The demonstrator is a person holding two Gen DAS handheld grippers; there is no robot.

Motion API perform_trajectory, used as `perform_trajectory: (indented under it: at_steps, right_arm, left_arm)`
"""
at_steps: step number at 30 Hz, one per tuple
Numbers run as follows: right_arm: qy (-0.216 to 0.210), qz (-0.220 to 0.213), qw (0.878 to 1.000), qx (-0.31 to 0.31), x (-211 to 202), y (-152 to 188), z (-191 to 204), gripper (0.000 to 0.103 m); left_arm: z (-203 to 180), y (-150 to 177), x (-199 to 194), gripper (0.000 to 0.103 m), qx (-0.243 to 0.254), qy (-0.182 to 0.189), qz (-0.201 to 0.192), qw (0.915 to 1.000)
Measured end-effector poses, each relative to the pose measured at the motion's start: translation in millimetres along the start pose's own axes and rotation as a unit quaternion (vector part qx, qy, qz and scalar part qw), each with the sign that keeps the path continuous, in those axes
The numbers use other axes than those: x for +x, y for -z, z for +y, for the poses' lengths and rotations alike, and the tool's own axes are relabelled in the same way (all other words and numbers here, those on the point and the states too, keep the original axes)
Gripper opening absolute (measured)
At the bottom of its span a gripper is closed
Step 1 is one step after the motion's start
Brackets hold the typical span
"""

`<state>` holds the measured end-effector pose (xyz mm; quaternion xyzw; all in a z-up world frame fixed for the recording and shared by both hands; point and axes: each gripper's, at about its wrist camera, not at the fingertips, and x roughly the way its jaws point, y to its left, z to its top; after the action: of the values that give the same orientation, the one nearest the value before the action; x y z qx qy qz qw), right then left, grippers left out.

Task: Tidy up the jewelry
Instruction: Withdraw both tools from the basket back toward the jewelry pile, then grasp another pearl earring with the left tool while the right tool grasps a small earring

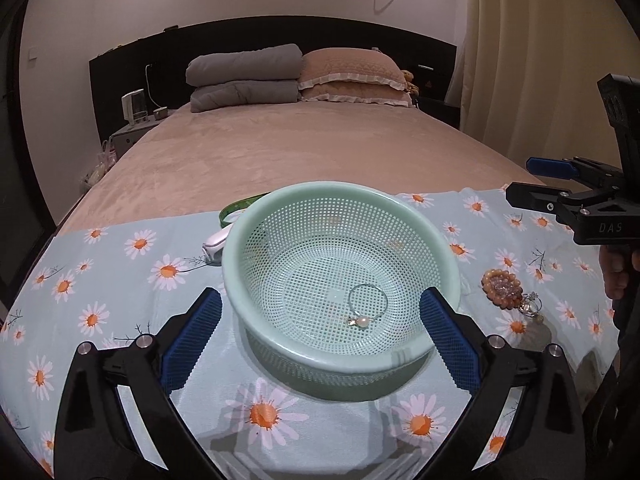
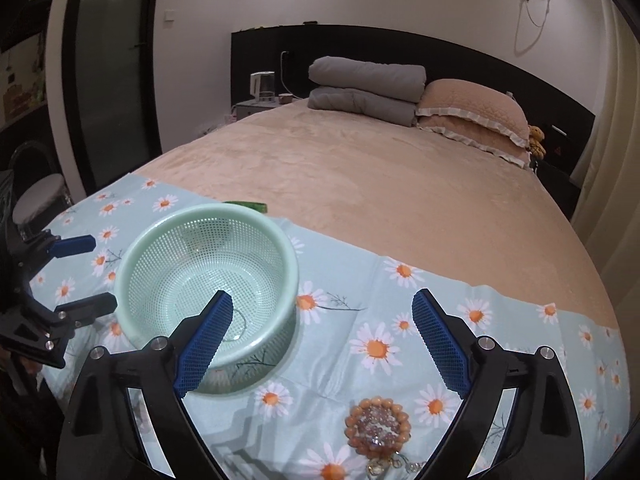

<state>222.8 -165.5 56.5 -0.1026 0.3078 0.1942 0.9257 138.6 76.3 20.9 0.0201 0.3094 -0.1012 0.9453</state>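
Note:
A mint green mesh basket (image 1: pixel 240 264) (image 2: pixel 132 264) stands on the daisy-print cloth. A thin silver bracelet with a pearl (image 1: pixel 366 306) lies in its bottom; it shows faintly in the right wrist view (image 2: pixel 239 322). A coil of orange and pink bead bracelets (image 1: pixel 502 289) (image 2: pixel 378 426) lies on the cloth right of the basket, with small silver pieces (image 1: pixel 531 304) (image 2: pixel 394 466) beside it. My left gripper (image 1: pixel 320 310) (image 2: pixel 86 272) is open, its fingers either side of the basket's near rim. My right gripper (image 2: pixel 322 314) (image 1: pixel 516 180) is open and empty, above the cloth beyond the bead coil.
A green band (image 1: pixel 236 207) (image 2: pixel 246 206) and a white oblong object (image 1: pixel 214 242) lie behind the basket's left side. The cloth (image 1: pixel 120 280) covers the foot of a beige bed (image 1: pixel 280 152) with folded grey blankets and pillows at the head. A nightstand stands at the left.

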Motion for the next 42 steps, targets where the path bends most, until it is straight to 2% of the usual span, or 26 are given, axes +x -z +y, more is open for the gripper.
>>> perform_trajectory:
  at_steps: [9,16,29,30,31,35,42]
  right_arm:
    - [0.03,0.037,0.999,0.027,-21,48,-46,0.088]
    - [0.04,0.068,0.996,0.032,-27,88,-68,0.088]
    - [0.047,0.108,0.993,0.025,-12,152,-104,0.086]
    - [0.047,0.109,0.993,0.017,-11,156,-106,0.083]
    - [0.044,0.113,0.993,0.011,-10,160,-108,0.073]
    - [0.023,0.136,0.99,-0.01,3,173,-116,0.061]
    - [-0.037,0.129,0.99,-0.048,16,175,-122,0.052]
  left_arm:
    - [-62,-6,-5,0.097,0.067,0.027,0.001,0.9974]
    - [-100,-4,2,0.097,0.087,0.057,0.014,0.9944]
    - [-172,7,37,0.097,0.162,0.101,0.053,0.9801]
    - [-177,9,41,0.097,0.168,0.105,0.057,0.9786]
    - [-182,11,45,0.097,0.172,0.11,0.06,0.977]
    - [-206,21,60,0.097,0.19,0.133,0.072,0.97]
    - [-239,36,85,0.095,0.204,0.161,0.094,0.9612]
